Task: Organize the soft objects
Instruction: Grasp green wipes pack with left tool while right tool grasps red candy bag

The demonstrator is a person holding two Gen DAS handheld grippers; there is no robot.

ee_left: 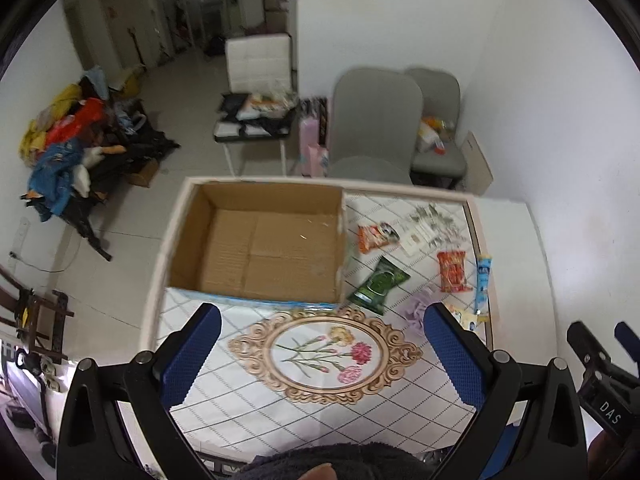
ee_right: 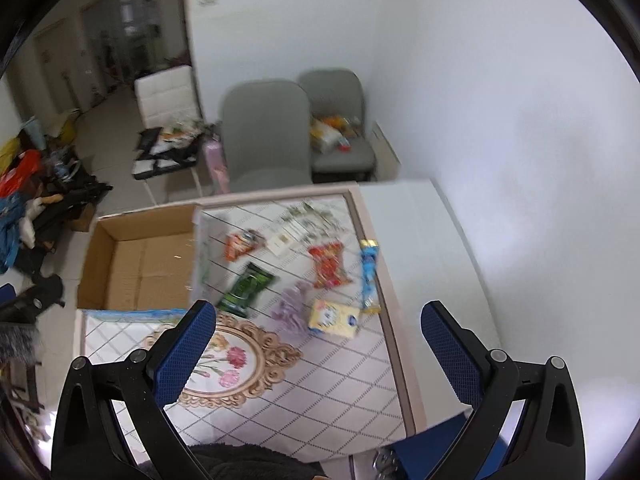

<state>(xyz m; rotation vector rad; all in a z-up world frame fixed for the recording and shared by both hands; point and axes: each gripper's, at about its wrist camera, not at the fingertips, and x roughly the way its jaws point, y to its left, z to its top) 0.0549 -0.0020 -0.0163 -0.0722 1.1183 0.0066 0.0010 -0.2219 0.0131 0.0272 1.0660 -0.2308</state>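
I hold both tongs above the near edge of the tabletop (ee_left: pixel 248 408), and both are released, blue pads spread wide with nothing between them. Ahead of my left tongs (ee_left: pixel 320 344) sits the cardboard box (ee_left: pixel 256 240), open and bare inside, against the far left corner. Straight below them is the printed oval frame with flowers (ee_left: pixel 326 354).

The soft things lie beyond my right tongs (ee_right: pixel 318 344), to the right of the box. Nearest are the yellow packet (ee_right: pixel 334 318) and, just left of it, the purple scrunchie (ee_right: pixel 290 306). The green packet (ee_right: pixel 246 290) lies close beside the box wall, ahead of my left pad. Farther off are the red packet (ee_right: pixel 330 266), the orange packet (ee_right: pixel 242 244) and a white card (ee_right: pixel 284 242) among some small blurred bits. The blue tube (ee_right: pixel 370 274) lies along the right rim of the tabletop
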